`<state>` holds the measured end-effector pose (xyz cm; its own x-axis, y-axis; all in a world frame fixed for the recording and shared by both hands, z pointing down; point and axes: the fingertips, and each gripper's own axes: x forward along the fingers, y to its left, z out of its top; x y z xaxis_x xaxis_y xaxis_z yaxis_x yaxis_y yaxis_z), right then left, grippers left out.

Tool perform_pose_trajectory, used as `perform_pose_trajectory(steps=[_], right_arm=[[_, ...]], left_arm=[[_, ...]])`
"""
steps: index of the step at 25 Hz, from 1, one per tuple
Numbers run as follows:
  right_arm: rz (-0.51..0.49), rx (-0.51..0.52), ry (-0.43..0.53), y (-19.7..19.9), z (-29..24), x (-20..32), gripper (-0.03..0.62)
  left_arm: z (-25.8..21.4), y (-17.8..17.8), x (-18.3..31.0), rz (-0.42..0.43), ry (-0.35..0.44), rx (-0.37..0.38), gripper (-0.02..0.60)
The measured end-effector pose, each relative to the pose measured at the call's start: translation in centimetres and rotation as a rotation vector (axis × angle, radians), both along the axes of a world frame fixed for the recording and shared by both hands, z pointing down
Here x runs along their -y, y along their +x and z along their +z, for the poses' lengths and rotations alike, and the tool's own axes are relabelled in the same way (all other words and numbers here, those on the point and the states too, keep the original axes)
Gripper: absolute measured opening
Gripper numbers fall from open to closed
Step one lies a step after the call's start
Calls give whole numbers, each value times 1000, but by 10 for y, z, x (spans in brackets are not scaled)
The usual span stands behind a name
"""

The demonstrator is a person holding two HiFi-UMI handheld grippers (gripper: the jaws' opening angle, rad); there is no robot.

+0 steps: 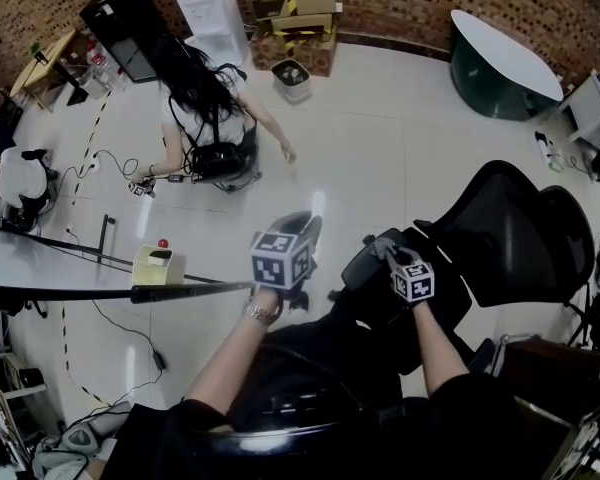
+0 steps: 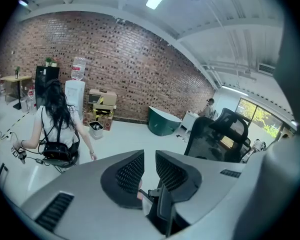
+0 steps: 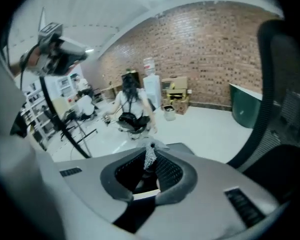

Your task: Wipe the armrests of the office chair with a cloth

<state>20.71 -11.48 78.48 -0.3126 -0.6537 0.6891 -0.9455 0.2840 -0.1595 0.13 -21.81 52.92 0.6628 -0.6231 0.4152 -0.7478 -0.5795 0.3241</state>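
In the right claw (image 3: 151, 151), a cloth (image 3: 149, 159)

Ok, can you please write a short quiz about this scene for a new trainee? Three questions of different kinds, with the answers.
1. True or false: the left hand-held gripper grips the small grey cloth.
2. What does the right hand-held gripper hold? A) a yellow sponge B) the small grey cloth C) nothing
3. Fill in: in the head view, the black mesh-backed office chair stands to the ____ of both grippers.

Key: 1 false, its jaws stand apart with nothing between them; 2 B; 3 right.
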Motion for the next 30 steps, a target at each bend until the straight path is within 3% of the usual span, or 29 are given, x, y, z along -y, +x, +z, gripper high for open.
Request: perform_pose_trajectory(steps=[3, 7, 12, 19, 24, 26, 30], right_arm=[[154, -7, -23, 59, 0, 25, 49], [192, -37, -61, 81, 13, 25, 49], [234, 7, -104, 61, 37, -8, 48], [324, 141, -113, -6, 43, -56, 44], [402, 184, -138, -27, 42, -66, 38], [376, 211, -141, -37, 39, -65, 38], [176, 244, -97, -90, 10, -58, 37]], left_arm=[[1, -3, -2, -6, -2, 9, 78], [1, -10, -3, -26, -5, 17, 78], [3, -16, -6, -43, -6, 16, 78], [4, -10, -13, -1, -1, 26, 78], [0, -9, -11, 31, 5, 18, 78], [-1, -4, -9, 51, 7, 10, 78], [-3, 7, -14, 110, 4, -12, 78]])
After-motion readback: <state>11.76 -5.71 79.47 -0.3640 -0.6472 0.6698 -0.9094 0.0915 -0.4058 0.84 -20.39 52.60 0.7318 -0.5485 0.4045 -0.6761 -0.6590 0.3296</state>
